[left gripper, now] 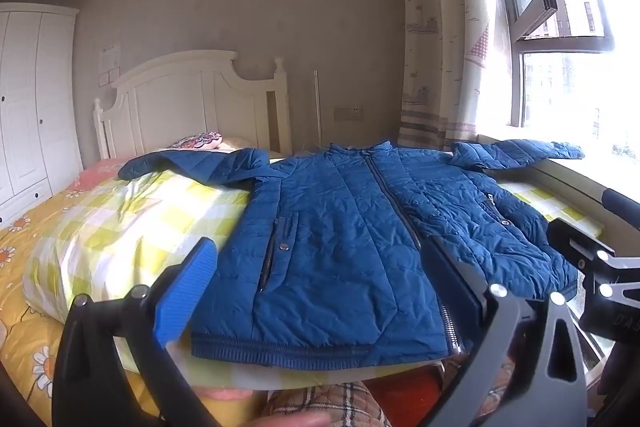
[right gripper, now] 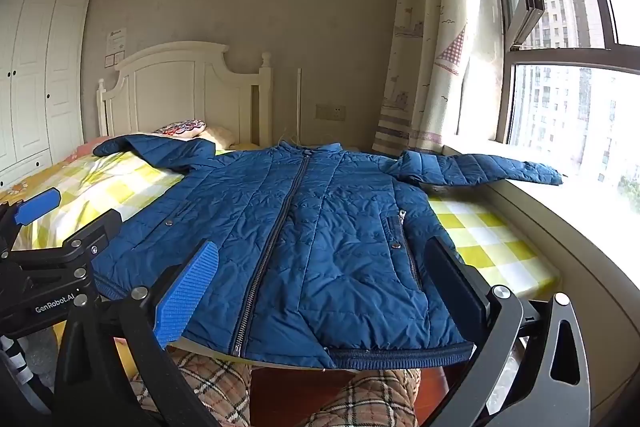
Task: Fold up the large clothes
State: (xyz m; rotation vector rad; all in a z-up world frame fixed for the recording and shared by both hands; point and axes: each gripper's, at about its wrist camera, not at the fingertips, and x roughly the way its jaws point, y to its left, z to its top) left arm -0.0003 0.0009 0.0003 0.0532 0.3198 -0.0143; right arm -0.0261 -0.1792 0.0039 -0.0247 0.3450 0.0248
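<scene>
Blue quilted jacket [right gripper: 304, 227] lies flat, zipped, front up on the checked quilt [right gripper: 488, 239], sleeves spread sideways. Long axis runs hem-to-collar; collar points at the headboard [right gripper: 180, 87]. No fold made yet. Next likely: take a sleeve, fold inward. Left gripper [left gripper: 316, 283] and right gripper [right gripper: 320, 287]: both agape at hem, empty.

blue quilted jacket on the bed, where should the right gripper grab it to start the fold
Judging by the pose, take the blue quilted zip-up jacket by the cuff of the sleeve lying stretched toward the window sill. Come from the window side, low and level. The sleeve lies flat and free at its end, so it should lift and fold across the zipped front. The open right gripper hangs short of the hem.
</scene>
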